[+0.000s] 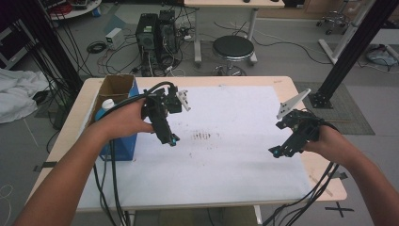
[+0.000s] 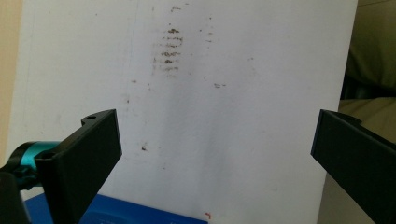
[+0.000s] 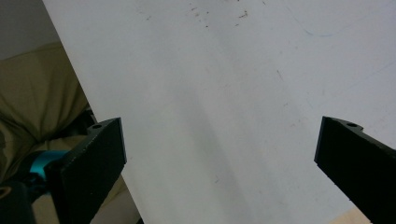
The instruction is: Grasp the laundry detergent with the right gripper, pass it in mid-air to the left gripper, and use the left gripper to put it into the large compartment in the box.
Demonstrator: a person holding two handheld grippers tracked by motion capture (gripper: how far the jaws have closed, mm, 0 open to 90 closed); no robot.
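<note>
**White sheet, both grippers raised**

White stained sheet [image 1: 226, 155] over wooden table [image 1: 282, 82]. Left gripper [image 1: 172, 140] jaws wide apart, empty, beside blue box [image 1: 123, 147] with white bottle [image 1: 107, 104]. Right gripper [image 1: 275, 151] likewise spread, empty, near sheet's right edge.

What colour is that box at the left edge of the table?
The box is blue outside with brown cardboard flaps; the high view shows it best.

No readable text, label, brand or number stands on the white sheet [image 1: 235, 141], the blue box [image 1: 123, 146] or the bottle [image 1: 107, 106]
</note>
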